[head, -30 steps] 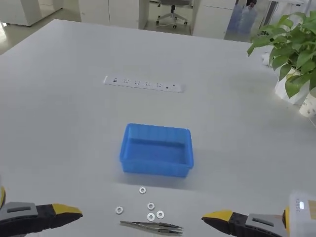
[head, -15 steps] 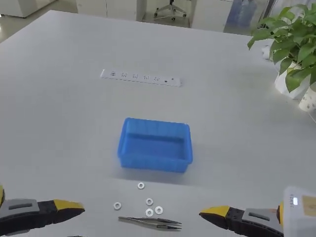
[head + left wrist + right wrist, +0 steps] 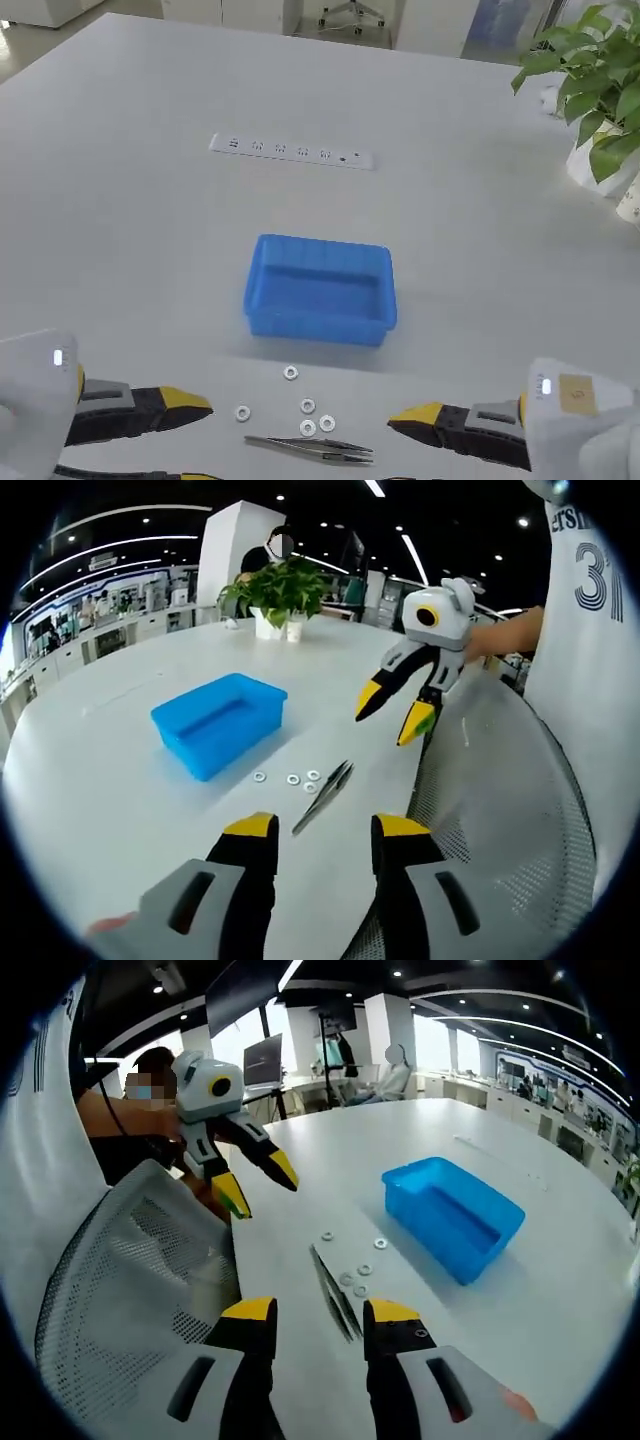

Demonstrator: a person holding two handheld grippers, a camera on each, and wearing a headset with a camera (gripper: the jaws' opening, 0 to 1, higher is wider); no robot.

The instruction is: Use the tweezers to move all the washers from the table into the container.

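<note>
White office desk (image 3: 120,220), near edge: left gripper (image 3: 325,825) and right gripper (image 3: 318,1308) both spread, half cropped in head view. Five tiny silver washers (image 3: 308,406), one steel tweezers (image 3: 310,449), one blue plastic container (image 3: 320,290).

Left gripper (image 3: 325,828), right gripper (image 3: 320,1310), nearer tweezers (image 3: 310,450)

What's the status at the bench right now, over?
Left gripper open, right gripper open, both empty. Tweezers flat on table, untouched. Five washers loose beside them, container empty. Nothing blocking the tweezers.
</note>
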